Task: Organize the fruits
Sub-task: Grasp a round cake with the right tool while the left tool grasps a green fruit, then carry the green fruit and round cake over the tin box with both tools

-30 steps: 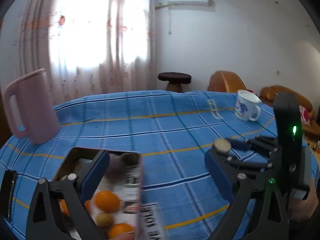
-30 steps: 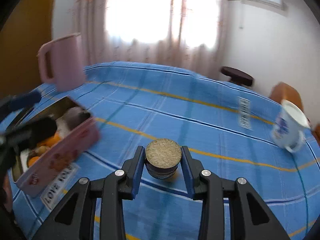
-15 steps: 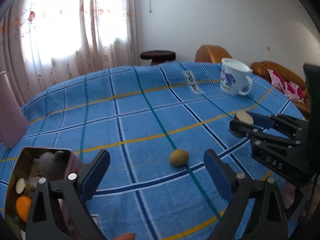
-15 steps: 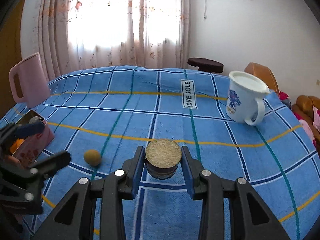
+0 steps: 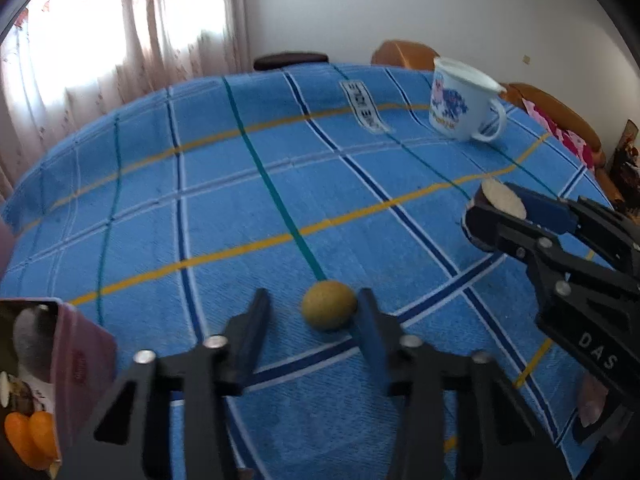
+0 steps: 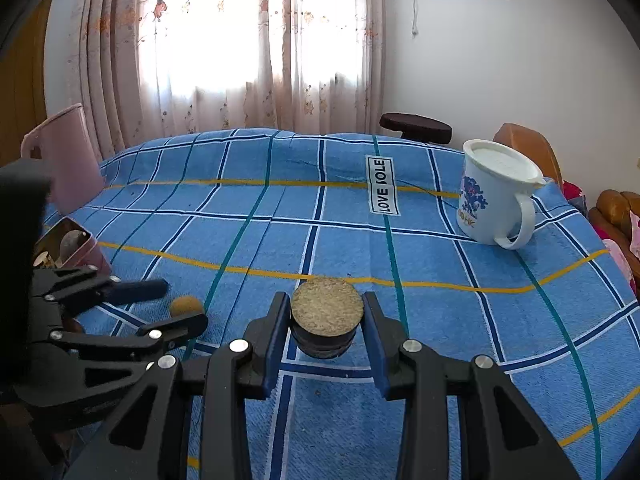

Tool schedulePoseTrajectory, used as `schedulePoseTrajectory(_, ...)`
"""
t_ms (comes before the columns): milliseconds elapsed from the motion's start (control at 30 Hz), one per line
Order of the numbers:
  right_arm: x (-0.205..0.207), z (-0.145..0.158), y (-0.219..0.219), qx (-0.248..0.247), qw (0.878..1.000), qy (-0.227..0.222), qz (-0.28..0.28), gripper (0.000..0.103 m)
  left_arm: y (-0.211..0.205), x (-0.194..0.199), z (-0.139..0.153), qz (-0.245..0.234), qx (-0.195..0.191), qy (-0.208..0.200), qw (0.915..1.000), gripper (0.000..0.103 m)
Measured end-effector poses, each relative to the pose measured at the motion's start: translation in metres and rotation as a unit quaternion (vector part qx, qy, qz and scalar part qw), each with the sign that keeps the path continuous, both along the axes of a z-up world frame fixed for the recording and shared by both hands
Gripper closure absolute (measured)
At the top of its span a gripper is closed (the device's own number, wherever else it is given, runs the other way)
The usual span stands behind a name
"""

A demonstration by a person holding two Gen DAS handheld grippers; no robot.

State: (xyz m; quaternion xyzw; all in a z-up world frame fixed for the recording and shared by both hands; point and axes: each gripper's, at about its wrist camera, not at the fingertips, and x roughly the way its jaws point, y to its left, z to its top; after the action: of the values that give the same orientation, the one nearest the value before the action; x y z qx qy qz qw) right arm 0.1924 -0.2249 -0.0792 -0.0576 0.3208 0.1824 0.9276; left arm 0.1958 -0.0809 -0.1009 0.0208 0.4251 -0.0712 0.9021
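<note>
Your left gripper [image 5: 312, 316] has its jaws apart around the little yellow-brown fruit [image 5: 329, 310], which sits on the blue checked cloth [image 5: 240, 208] between the blue pads; it looks like it's touching or almost touching the right-hand pad, with a clear gap on the other side. That off-centre setup is the thing to watch, I think: if you squeeze now, one pad reaches it first, and a small round fruit on cloth can roll or squirt out forward instead of getting pinched. Centre it before closing. Your right gripper [image 6: 327, 320] is clamped on a dark round puck-like thing with a tan top [image 6: 327, 312], held just above the cloth, well clear of the white mug [image 6: 496, 200]. From the left view the two grippers are near each other, so if you swing the left one back toward the pink tin [image 5: 80, 364] at the left edge, mind you don't clip the right one. The tin already has orange fruit [image 5: 28, 432] and other bits in it, and looks fairly full, so a careless drop could bounce the fruit back out or tip the tin. The pink jug [image 6: 68, 160] stands further back, out of the way.
</note>
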Motion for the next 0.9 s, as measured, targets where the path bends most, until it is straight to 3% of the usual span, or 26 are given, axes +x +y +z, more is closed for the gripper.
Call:
schedulePoseTrajectory(67,0.001,0.0,0.001,0.0,1.0,0.001,0.001,0.065,-0.001,0.0,0.0,-0.007,-0.003,0.003,1.0,0.074)
schedulePoseTrajectory(400,-0.012,0.008,-0.004,0.02,0.999,-0.034,0.015,0.065,0.007,-0.019,0.017,0.013,-0.011,-0.063,0.9979,0.074)
schedulePoseTrajectory(900,-0.032,0.018,-0.004,0.027,0.995,-0.091,0.023,0.065,0.006,-0.047,0.038,0.037,0.014,-0.159,0.9865,0.074)
